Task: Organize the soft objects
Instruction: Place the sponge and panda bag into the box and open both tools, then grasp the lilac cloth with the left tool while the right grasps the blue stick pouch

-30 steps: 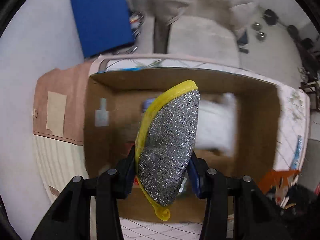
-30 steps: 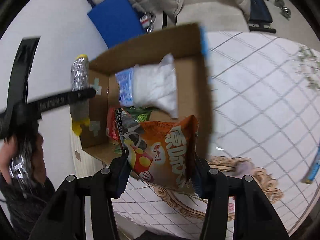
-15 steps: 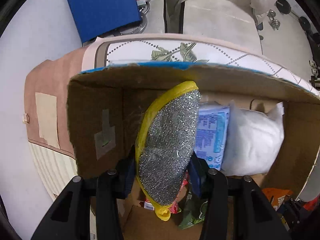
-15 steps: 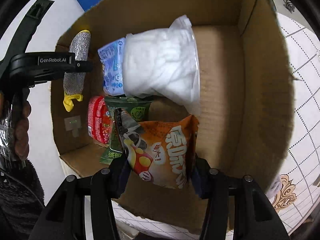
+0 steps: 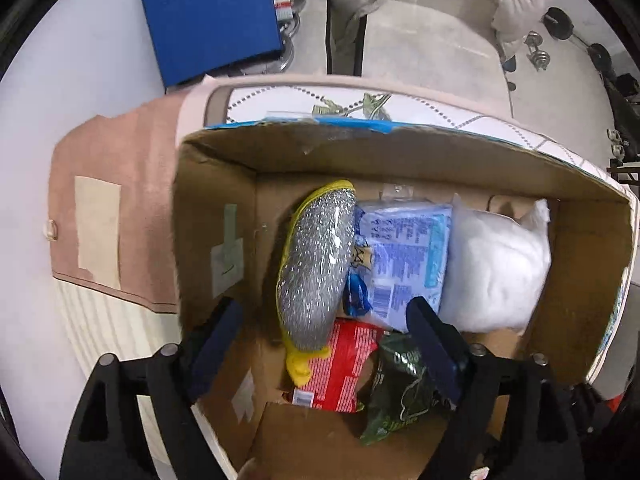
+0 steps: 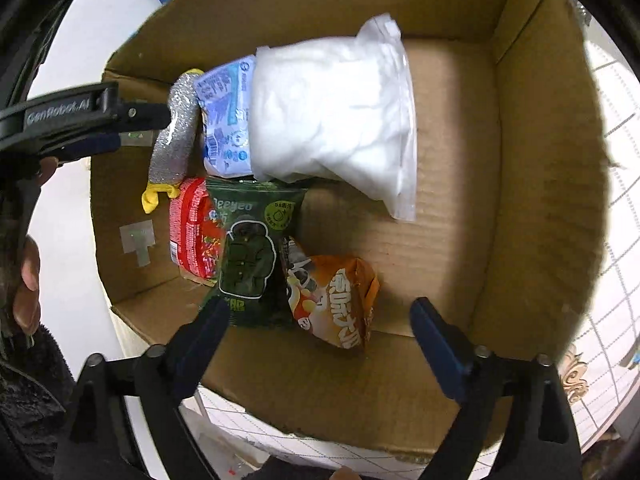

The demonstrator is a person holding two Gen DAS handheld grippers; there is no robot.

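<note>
Both hand-held grippers have released their loads since the earlier frames: the sponge and the orange snack bag now lie inside the box instead of between the fingers. Left wrist view: the left hand-held gripper (image 5: 324, 344) is spread wide with nothing between its fingers, positioned over the near-left part of the cardboard box (image 5: 400, 152). The silver scouring sponge (image 5: 316, 268) with yellow edging stands on edge near the left wall of the box, leaning against a blue-printed packet (image 5: 404, 256). A white filled bag (image 5: 496, 264) lies just right of that packet. A red packet (image 5: 348, 364) lies below the sponge, and a dark green packet (image 5: 404, 388) lies beside it, partly behind the right finger. The box rests on a desk with a patterned cloth (image 5: 304, 100). Right wrist view: the right hand-held gripper (image 6: 320, 332) is likewise released, fingers wide apart above the near wall of the box (image 6: 540, 160). The orange snack bag (image 6: 340, 304) lies on the box floor, touching the dark green packet (image 6: 252, 256) on its left. The red packet (image 6: 192, 236) is partly under the green one. The sponge (image 6: 176, 136), blue-printed packet (image 6: 224, 116) and white bag (image 6: 332, 120) sit in a row behind them. The left hand-held gripper (image 6: 132, 120) appears at the left edge, close beside the sponge
</note>
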